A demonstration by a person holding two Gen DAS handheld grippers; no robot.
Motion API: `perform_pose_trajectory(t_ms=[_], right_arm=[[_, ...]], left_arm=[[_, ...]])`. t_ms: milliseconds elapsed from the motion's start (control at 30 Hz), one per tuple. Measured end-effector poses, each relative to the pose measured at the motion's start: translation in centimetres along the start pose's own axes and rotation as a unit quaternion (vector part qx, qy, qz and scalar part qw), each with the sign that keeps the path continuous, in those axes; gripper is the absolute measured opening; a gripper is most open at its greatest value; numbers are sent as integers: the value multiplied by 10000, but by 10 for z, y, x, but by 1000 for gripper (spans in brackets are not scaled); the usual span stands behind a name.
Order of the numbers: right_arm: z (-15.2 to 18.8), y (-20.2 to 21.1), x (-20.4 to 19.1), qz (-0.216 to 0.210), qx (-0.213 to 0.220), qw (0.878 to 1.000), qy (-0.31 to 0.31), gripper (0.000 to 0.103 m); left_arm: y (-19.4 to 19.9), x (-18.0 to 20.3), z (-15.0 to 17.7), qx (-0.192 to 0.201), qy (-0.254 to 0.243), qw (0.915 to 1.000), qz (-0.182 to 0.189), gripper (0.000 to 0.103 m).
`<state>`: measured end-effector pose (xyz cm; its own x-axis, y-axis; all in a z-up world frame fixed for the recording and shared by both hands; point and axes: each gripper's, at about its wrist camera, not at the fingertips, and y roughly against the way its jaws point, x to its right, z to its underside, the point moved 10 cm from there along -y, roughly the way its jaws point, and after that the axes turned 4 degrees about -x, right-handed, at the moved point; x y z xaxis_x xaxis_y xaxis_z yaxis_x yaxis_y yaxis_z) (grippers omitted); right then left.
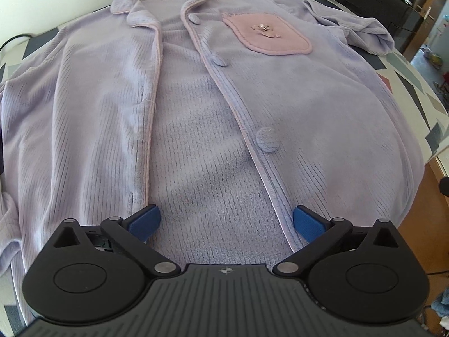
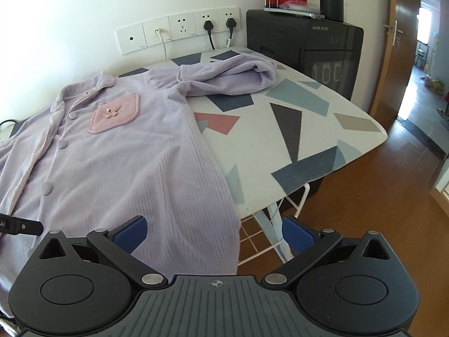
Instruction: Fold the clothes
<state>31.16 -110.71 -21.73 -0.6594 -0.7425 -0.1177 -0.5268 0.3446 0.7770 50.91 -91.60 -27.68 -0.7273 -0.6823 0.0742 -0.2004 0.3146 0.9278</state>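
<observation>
The lilac pyjama top lies face up on the worktop, collar toward the far edge by the wall, its front open so that the fleecy inner back shows between the two plackets. It looks thick, plush and ribbed: soft and limp, with no stiffness to hold a shape, and probably a little heavy for a shirt, so a lifted edge will sag and drag the rest along. The pile should grip well against itself and against the cloth beneath, so slipping seems unlikely; bunching is the greater risk. The pink chest pocket bears a small ornament that seems best left unpinched.

One sleeve lies bunched toward the far right corner, and the hem hangs over the near edge. Good places to take hold appear to be the piped placket edges, the side seam at the right and the sleeve cuff, where the cloth is doubled and firm.

The left gripper hovers over the open front near the hem, its fingers spread wide and empty. The right gripper hangs above the hem at the near right edge, equally wide, holding nothing.

A black appliance stands beyond the far right corner.
</observation>
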Motion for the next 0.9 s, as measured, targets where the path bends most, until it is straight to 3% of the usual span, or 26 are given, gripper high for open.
perform_pose_trajectory(t_ms=[433, 700, 900], right_arm=[[0, -6, -9, -80, -73, 9998, 183, 102], [-1, -18, 12, -394, -182, 9980, 467, 102], [13, -29, 36, -733, -431, 9930, 816, 91]], left_arm=[[-4, -1, -4, 34, -26, 10000, -20, 103], [-4, -2, -3, -144, 469, 9984, -297, 103], [1, -1, 1, -210, 833, 9943, -629, 103]])
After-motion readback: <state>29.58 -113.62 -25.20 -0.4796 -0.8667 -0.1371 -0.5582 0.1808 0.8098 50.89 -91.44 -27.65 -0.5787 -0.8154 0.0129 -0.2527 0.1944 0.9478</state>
